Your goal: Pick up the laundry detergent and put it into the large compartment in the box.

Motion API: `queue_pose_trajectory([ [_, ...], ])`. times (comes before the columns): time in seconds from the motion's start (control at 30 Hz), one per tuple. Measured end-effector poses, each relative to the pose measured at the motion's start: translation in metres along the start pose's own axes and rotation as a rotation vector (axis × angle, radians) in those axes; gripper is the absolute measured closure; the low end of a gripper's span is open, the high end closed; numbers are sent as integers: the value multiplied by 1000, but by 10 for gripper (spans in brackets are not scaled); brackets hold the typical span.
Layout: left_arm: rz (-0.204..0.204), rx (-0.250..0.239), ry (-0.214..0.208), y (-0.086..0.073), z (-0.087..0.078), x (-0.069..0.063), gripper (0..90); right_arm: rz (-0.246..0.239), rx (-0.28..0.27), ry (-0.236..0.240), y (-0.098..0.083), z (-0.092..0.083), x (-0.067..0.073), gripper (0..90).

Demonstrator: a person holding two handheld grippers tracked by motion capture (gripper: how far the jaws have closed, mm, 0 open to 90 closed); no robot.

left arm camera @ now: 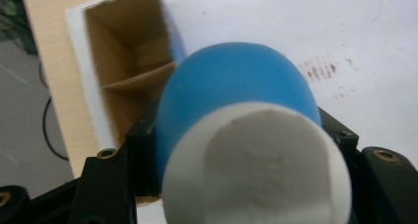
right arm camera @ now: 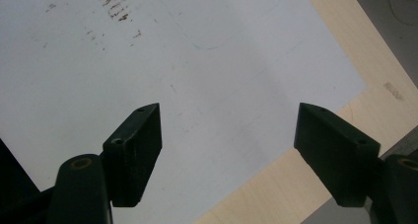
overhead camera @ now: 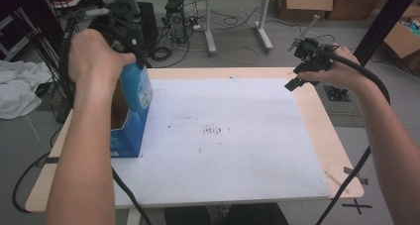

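Observation:
A blue bottle (overhead camera: 136,88) with a white cap (left arm camera: 256,165) hangs over the open top of a blue cardboard box (overhead camera: 126,138). My left gripper (overhead camera: 130,61) is shut on it, with a black jaw against each side of the bottle (left arm camera: 236,81). Below it, brown dividers split the inside of the box (left arm camera: 128,71) into compartments. The box stands at the left edge of the white sheet (overhead camera: 223,136). My right gripper (overhead camera: 295,82) is open and holds nothing, raised over the sheet's far right corner. In the right gripper view the gripper (right arm camera: 229,135) spans bare sheet (right arm camera: 197,61).
The wooden table (overhead camera: 341,150) shows as a rim around the sheet, which carries faint dark smudges (overhead camera: 213,131). A white cloth (overhead camera: 20,88) lies on the floor at the left. Cables, another table (overhead camera: 237,17) and cardboard boxes (overhead camera: 304,2) are beyond the far edge.

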State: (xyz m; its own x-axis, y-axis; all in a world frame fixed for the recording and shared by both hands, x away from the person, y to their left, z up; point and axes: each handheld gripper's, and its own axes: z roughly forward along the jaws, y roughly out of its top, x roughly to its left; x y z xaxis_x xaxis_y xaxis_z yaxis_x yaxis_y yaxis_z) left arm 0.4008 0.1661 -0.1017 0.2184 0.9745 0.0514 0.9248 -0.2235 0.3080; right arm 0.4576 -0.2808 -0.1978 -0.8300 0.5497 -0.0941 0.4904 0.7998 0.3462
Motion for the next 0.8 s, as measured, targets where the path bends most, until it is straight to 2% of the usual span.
queue_pose_trajectory([
  [0.1,-59,-13,11,-5,-5,17,376,-1,0,-1,-2,0,-2,263],
  [0.37,-144,-32,50,-16,-9,48,377,8,3,-6,-5,0,-5,263],
  [0.6,-165,-35,70,-21,-5,59,377,11,4,-8,-7,0,-6,263],
  [0.8,-185,-34,83,-25,8,69,377,7,4,-6,-7,0,-5,263],
])
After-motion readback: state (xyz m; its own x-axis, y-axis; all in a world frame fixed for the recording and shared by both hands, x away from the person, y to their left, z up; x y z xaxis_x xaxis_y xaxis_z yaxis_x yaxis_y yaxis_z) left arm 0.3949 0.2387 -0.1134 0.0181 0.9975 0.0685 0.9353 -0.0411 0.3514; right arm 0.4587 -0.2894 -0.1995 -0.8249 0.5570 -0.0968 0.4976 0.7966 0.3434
